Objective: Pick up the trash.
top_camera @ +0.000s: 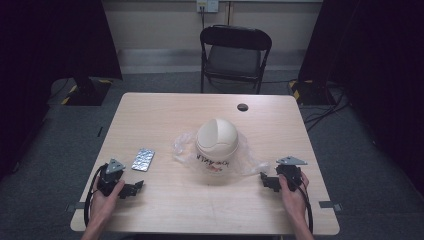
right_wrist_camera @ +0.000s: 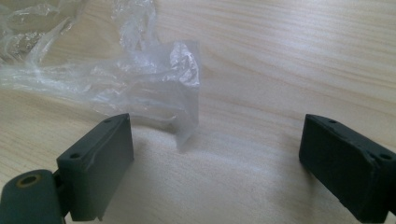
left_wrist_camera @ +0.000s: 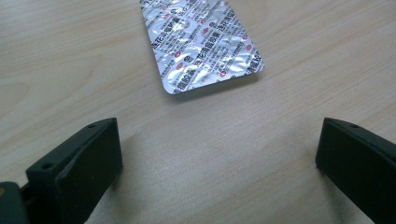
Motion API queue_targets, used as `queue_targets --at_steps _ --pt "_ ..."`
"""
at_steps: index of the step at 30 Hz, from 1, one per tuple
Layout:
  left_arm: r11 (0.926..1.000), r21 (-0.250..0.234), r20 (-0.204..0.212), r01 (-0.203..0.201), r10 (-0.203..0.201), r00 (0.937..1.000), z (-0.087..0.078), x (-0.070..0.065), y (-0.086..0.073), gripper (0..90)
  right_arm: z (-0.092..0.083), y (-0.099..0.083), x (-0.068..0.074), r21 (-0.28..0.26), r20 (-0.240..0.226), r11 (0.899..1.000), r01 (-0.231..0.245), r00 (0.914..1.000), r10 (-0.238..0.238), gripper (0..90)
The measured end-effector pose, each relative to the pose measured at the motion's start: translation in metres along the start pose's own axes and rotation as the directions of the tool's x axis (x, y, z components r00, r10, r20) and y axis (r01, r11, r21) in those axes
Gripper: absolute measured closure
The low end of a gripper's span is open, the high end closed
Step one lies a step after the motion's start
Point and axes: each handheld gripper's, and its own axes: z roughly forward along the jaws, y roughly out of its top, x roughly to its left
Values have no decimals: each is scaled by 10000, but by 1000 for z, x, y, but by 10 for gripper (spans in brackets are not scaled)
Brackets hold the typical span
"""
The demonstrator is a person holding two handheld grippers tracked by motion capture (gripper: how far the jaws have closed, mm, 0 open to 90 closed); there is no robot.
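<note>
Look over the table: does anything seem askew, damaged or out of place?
Nothing is spilled or broken. The blister pack lies flat but slanted to the table edge, ahead of the open left gripper. The clear plastic bag is crumpled and spread under the cream round container, one corner ahead of the open right gripper.

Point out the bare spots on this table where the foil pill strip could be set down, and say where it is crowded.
Free: the far strip of the table beyond the cream container, left of the cable hole; also the near edge between the left gripper and right gripper. Crowded: the middle, where the clear plastic bag spreads around the container, with the blister pack beside it.
</note>
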Motion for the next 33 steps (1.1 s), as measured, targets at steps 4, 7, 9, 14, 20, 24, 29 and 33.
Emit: queue_targets --at_steps 4,7,9,14,20,24,29,33 --pt "10000 10 -37 1 -1 10000 0 0 0 0 0 0 -1 20 -62 10000 28 10000 -28 90" --pt "10000 19 -35 16 -16 10000 0 0 0 0 0 0 -1 19 -78 10000 51 10000 -51 90" --pt "10000 13 -61 14 -14 10000 0 0 0 0 0 0 -1 21 -89 10000 71 9999 -70 90" --pt "10000 14 -115 -6 6 9999 -2 -2 0 25 0 0 -2 3 -127 9999 113 9999 -113 90" --pt "10000 -28 56 -94 94 9999 -6 -5 2 198 0 0 -2 11 -125 9999 102 9999 -102 90" --pt "9982 -497 818 334 -293 9962 -12 -9 5 168 0 0 -2 12 -125 9999 102 9999 -101 90" --pt "9885 -1245 1183 861 -713 9904 -21 -10 12 159 0 0 -2 11 -128 9999 103 9999 -103 90" --pt "9864 -1371 1084 908 -762 9912 -23 -11 16 162 0 0 -2 13 -128 9999 105 9999 -104 90"
